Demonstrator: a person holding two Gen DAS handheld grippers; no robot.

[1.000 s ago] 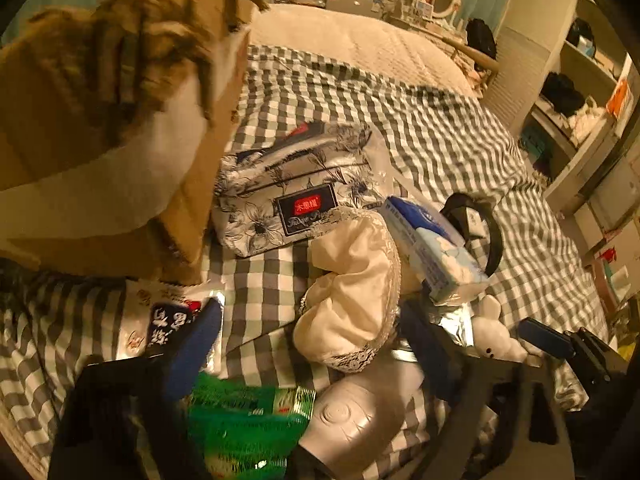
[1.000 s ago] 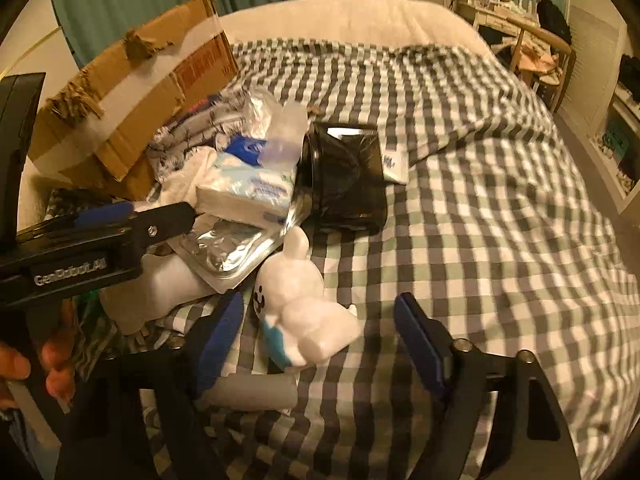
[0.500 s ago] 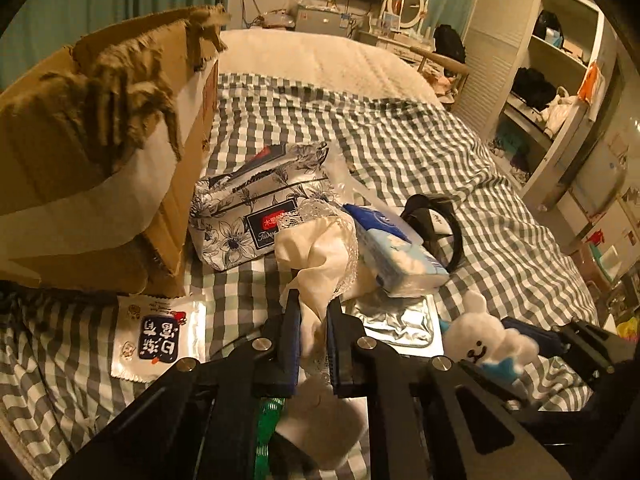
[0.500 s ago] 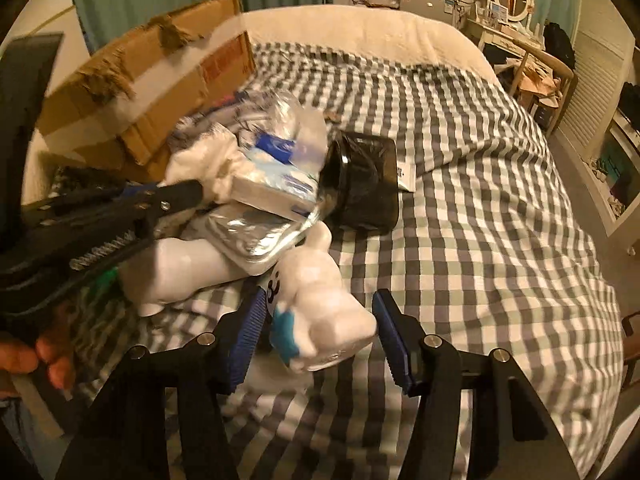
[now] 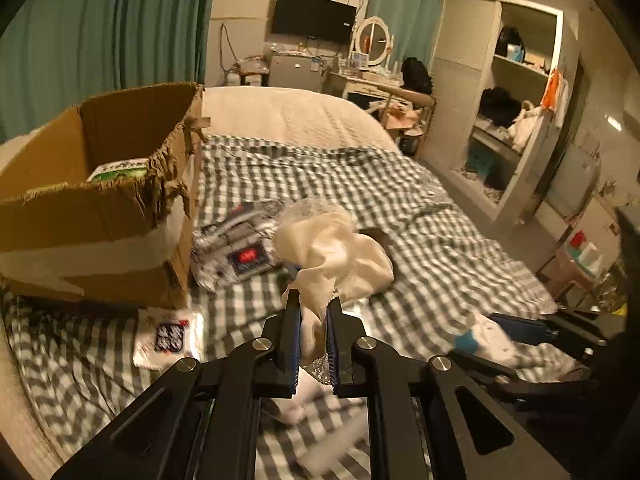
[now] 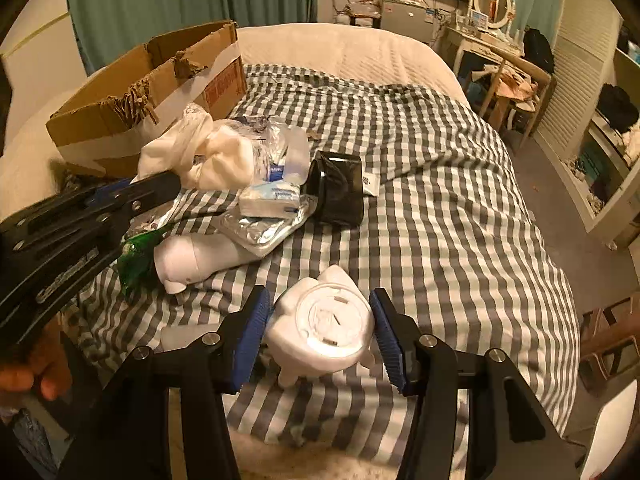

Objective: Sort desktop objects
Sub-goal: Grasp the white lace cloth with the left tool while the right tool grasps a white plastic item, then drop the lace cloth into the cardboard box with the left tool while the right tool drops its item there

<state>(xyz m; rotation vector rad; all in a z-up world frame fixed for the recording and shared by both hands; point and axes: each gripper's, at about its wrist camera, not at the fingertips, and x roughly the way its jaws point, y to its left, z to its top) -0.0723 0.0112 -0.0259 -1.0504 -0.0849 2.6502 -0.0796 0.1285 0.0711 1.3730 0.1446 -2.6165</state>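
My left gripper (image 5: 313, 300) is shut on a cream lace-edged cloth (image 5: 336, 248), which hangs lifted above the checked bedspread (image 5: 400, 208); the same cloth (image 6: 192, 152) shows bunched at the left gripper's tip in the right wrist view. My right gripper (image 6: 318, 312) is shut on a white rabbit figurine (image 6: 322, 328), held bottom-up off the bed. An open cardboard box (image 5: 96, 200) stands to the left, with a green-and-white pack (image 5: 118, 168) inside. The same cardboard box (image 6: 148, 96) lies at the far left of the bed in the right wrist view.
On the bed lie a floral pouch (image 5: 236, 248), a small printed sachet (image 5: 168, 336), a tissue pack (image 6: 272, 196), a silver foil bag (image 6: 260, 228), a black pouch (image 6: 340, 192), a white bottle (image 6: 192, 256) and a green packet (image 6: 136, 252). A hand (image 6: 36, 372) holds the left gripper.
My left gripper shut on the cream cloth and raised it off the pile. My right gripper closed on the rabbit figurine and lifted it, tipping it bottom-up.
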